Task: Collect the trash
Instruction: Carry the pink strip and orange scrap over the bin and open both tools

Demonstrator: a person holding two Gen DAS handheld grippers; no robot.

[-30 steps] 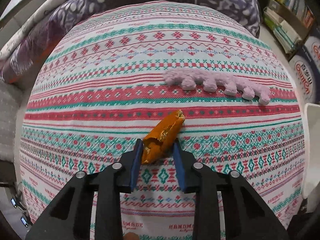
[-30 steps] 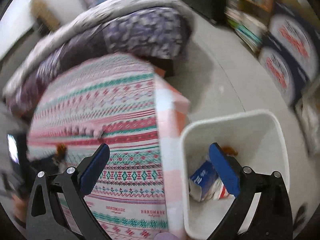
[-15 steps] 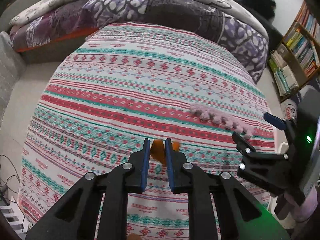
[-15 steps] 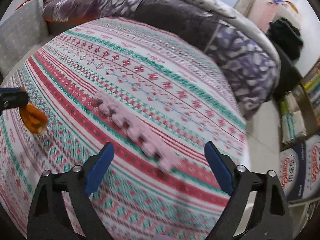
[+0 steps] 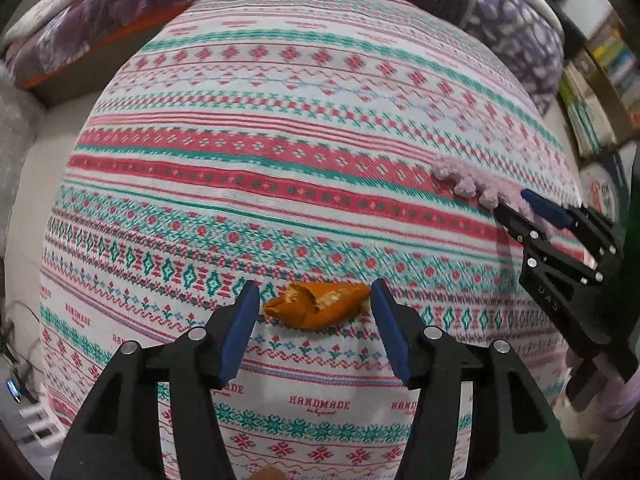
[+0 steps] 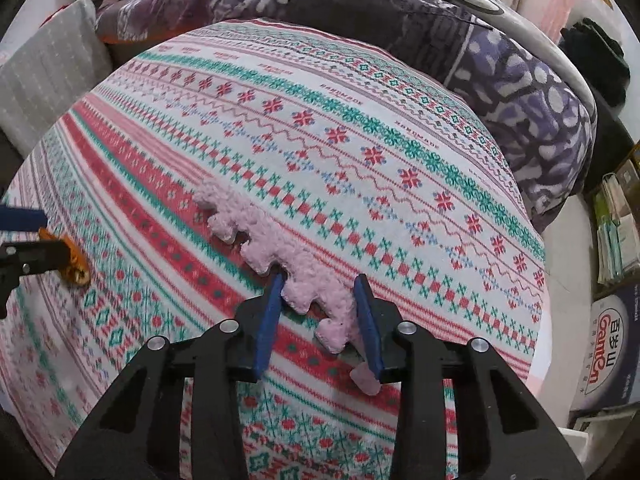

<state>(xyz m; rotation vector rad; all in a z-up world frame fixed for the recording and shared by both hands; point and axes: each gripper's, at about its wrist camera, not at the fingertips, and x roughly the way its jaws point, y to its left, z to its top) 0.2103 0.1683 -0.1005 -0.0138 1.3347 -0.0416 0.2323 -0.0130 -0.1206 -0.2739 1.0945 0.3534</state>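
Patterned cloth surface [image 5: 280,128]: peel [image 5: 318,309] lies loose between spread left fingers [image 5: 240,332]. Right fingers [image 6: 267,320] half-closed around foam strip [image 6: 280,252], not yet pinching. Risks: snagging cloth, crumbly foam tearing.

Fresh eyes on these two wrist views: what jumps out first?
The loud red, green and white patterned cloth fills both views. On it, an orange peel scrap lies between the fingers of the open left claw, not gripped. Further right, a pink jagged foam strip runs diagonally, its near end between the fingers of the right claw, which appear close around it but not clearly clamped.
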